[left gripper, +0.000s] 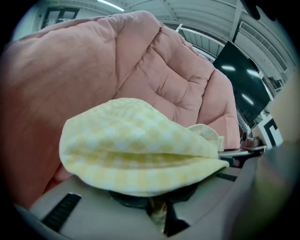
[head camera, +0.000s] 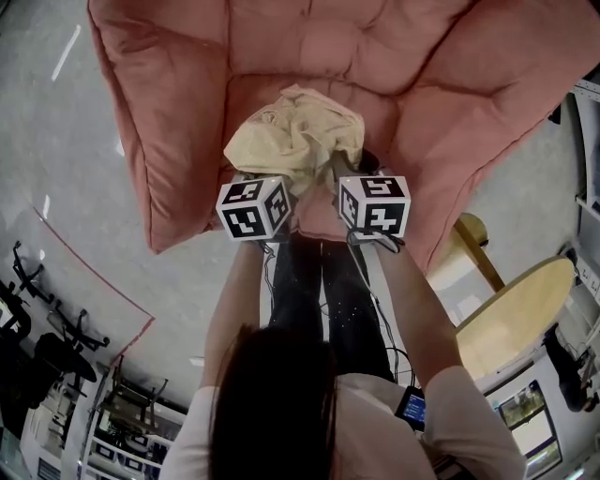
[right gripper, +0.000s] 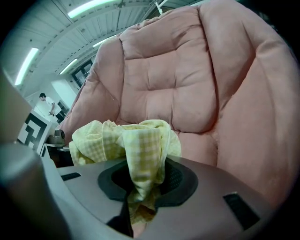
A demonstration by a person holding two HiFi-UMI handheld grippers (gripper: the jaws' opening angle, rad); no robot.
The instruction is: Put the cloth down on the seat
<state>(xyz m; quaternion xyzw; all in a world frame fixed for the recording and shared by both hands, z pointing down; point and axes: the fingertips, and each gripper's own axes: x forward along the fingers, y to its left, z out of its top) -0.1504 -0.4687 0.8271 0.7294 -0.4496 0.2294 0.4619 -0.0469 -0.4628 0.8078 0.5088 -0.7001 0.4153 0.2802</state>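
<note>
From the head view, the left claw [head camera: 284, 187] and the right claw [head camera: 339, 183] sit side by side over the front of the pink seat [head camera: 187, 112], with the pale yellow checked cloth [head camera: 295, 131] bunched up between and ahead of them. Whether the cloth touches the cushion, no view settles. Only this view shows the person's dark-trousered legs [head camera: 314, 291] below the claws and a round wooden table [head camera: 516, 314] off to the right

The left gripper view shows what the head view hides: that claw's jaws are nearly together, nipping a thin fold of cloth at the bottom, while the rest swells into a wide dome above them. A dark screen [left gripper: 243, 84] stands beyond the seat's edge

The right gripper view shows a strip of cloth running down into its jaws, pinched there, the seat back rising behind, and ceiling strip lights [right gripper: 93, 7] overhead
</note>
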